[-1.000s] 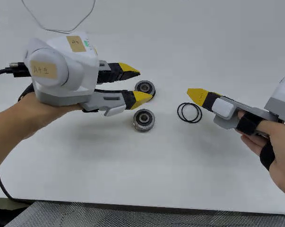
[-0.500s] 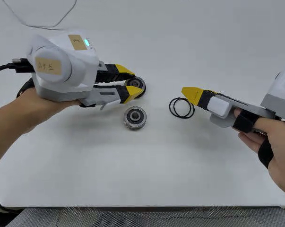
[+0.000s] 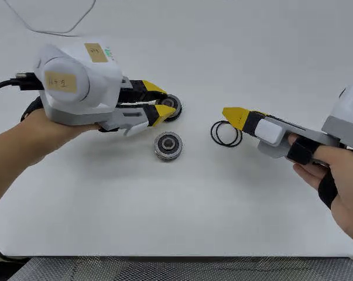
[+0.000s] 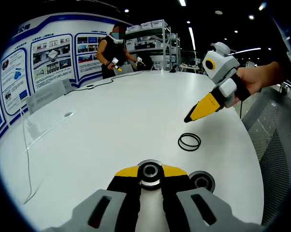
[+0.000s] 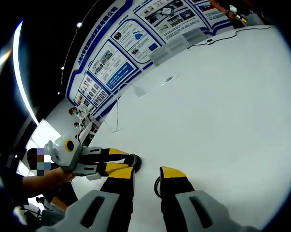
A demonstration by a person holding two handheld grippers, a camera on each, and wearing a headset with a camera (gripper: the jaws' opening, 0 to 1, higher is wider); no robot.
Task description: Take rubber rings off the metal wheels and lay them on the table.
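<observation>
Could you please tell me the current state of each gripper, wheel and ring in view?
left gripper: shut on the far wheel.
right gripper: open, tips by the rubber rings.
near wheel: lying flat, untouched.
rubber rings: two, off the wheels, flat on the table.

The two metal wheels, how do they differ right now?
The far wheel sits between the left gripper's jaws; the near wheel lies free on the table. The jaws partly hide the far wheel; the near wheel is in full view. Both are round metal with dark centres.
</observation>
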